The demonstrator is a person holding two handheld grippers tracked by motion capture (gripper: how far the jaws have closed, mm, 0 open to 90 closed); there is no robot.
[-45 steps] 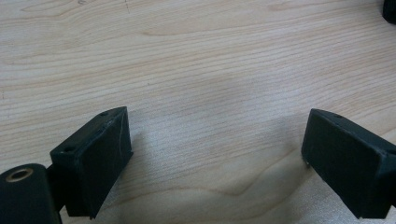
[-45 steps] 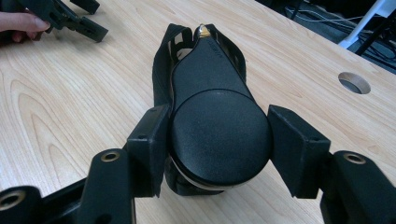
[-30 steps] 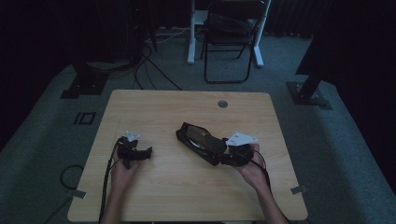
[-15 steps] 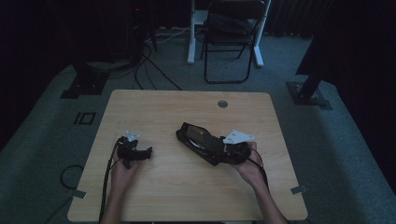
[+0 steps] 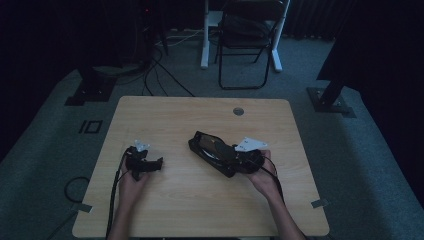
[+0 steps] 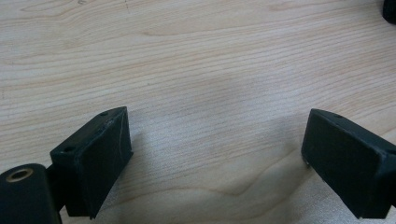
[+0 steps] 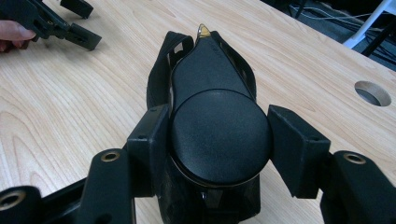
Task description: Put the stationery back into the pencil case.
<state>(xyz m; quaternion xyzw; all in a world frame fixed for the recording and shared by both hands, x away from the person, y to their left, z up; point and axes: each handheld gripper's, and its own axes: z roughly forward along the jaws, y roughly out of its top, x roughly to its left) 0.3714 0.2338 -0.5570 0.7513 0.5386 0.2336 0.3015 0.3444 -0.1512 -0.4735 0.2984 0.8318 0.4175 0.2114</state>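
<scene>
Right of centre on the counter [image 5: 165, 115], your right gripper [image 7: 217, 128] fingers clamp the black case [image 7: 212, 79]; your left gripper [image 6: 215, 154] fingers spread over bare wood, well apart. Grommet hole [image 5: 238, 111] behind.

Your left gripper [image 5: 159, 164] and right gripper [image 5: 224, 159] are matte black, each with two blocky jaws and brass-ringed screw holes at the joints. A pale three-cornered plate [image 5: 251, 144] tops the right one at 1 o'clock. Black cables [image 5: 116, 192] trail along your bare, sleeveless forearms toward 6 o'clock.
</scene>
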